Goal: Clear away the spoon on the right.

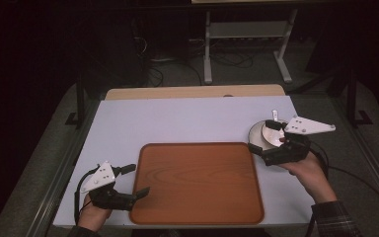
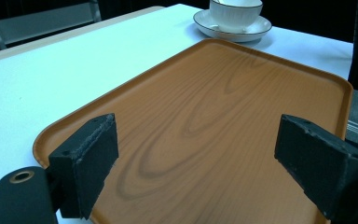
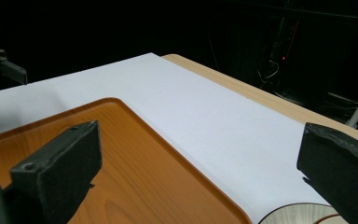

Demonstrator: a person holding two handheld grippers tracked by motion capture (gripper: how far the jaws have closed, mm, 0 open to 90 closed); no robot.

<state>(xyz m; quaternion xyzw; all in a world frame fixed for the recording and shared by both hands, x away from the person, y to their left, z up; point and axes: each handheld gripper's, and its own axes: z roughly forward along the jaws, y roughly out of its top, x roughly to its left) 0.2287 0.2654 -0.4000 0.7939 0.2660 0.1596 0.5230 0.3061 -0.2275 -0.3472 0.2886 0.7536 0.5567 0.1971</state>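
Near the table's right edge, a cup [image 2: 235, 14] on its saucer [image 1: 262, 134] sits under the right gripper [image 1: 272, 138], jaws spread. At the tray's [image 1: 197, 183] left edge the left gripper [image 1: 135, 180] gapes, holding nothing.

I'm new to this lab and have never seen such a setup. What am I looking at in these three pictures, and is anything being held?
A person at a table holds a handheld two-jaw tool in each hand: the left gripper and the right gripper. One picture looks down from above; the other two come from cameras riding on each gripper, looking out between its black jaws. On the white table lies a wooden tray, bare. Beside its far right corner sits a white cup on a saucer. Both grippers are open and hold nothing; the right one hovers at the saucer.
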